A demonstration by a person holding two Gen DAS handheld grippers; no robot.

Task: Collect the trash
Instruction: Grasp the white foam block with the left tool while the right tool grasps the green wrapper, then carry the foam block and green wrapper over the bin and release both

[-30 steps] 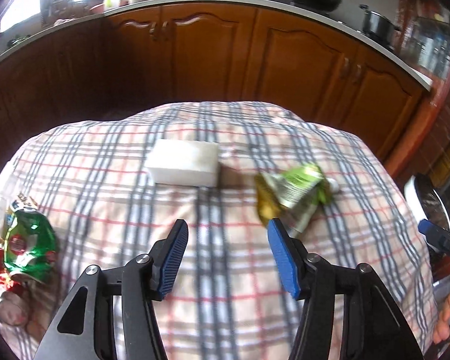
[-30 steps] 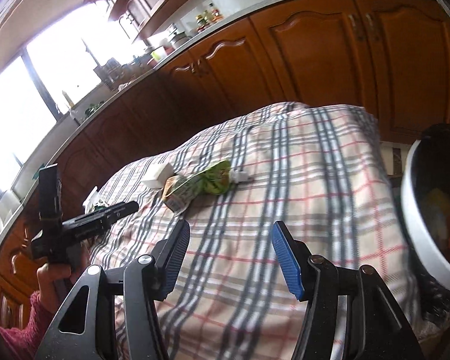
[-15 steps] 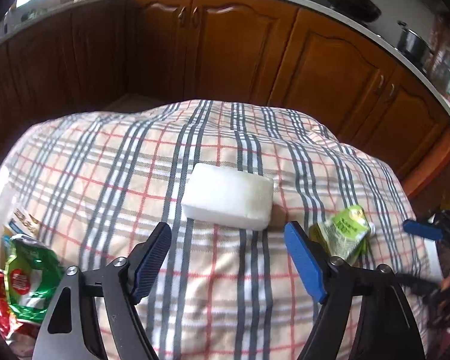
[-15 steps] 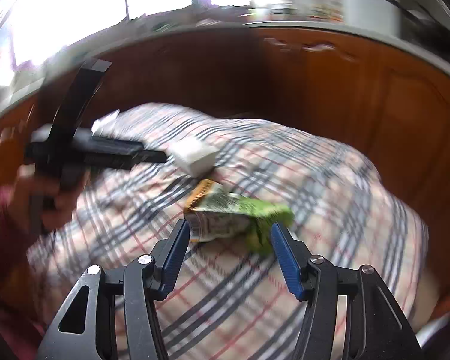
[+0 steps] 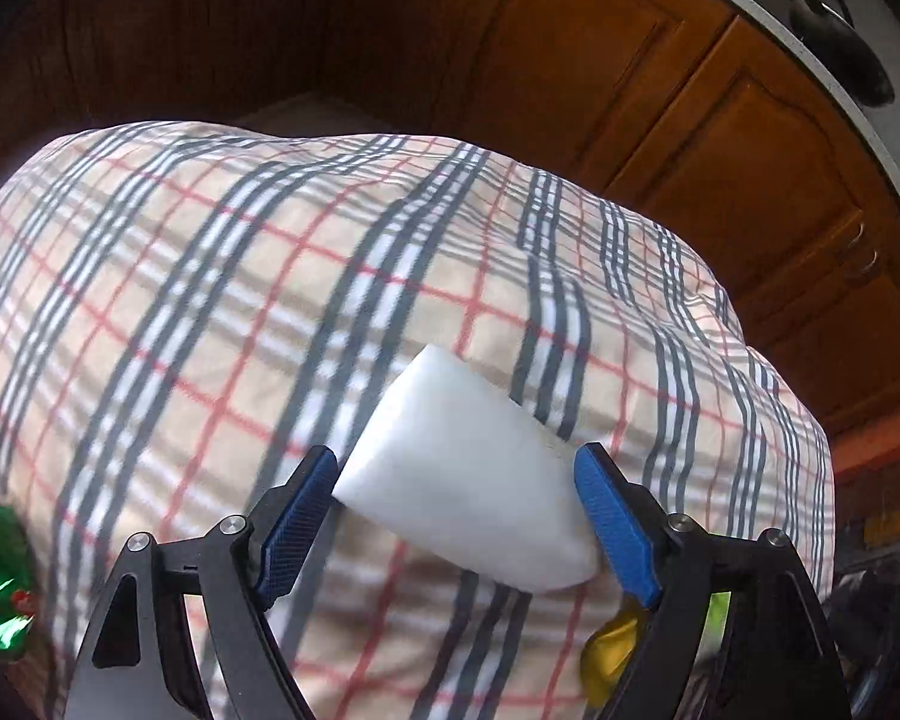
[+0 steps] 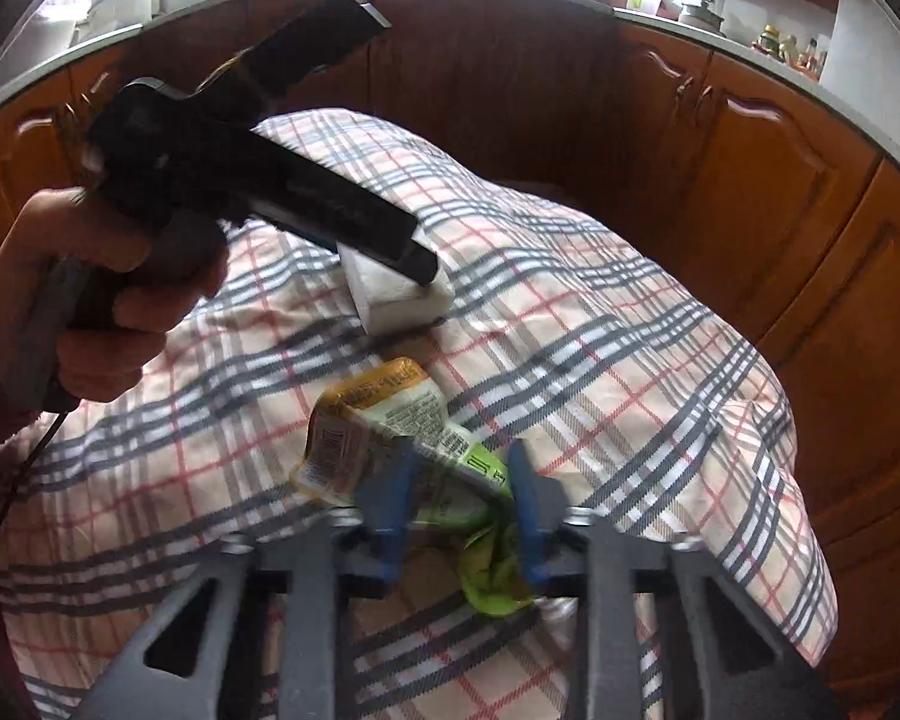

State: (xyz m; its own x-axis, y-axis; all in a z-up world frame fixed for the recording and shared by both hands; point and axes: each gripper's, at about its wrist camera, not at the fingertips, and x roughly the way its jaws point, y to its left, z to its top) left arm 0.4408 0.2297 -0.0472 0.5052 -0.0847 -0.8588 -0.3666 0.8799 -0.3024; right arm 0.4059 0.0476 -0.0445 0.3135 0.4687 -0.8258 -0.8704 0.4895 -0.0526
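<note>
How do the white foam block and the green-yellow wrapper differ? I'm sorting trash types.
The white foam block is plain, thick and boxy; the green-yellow wrapper is printed, thin and crumpled. The block sits between the left gripper's wide-open jaws; the right gripper has just been closing around the wrapper. Both lie on the plaid cloth.

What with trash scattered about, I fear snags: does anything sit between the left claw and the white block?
Nothing visible. The left claw, jaws just opened wider, straddles the white block on the plaid cloth; the green wrapper lies off to its side.
</note>
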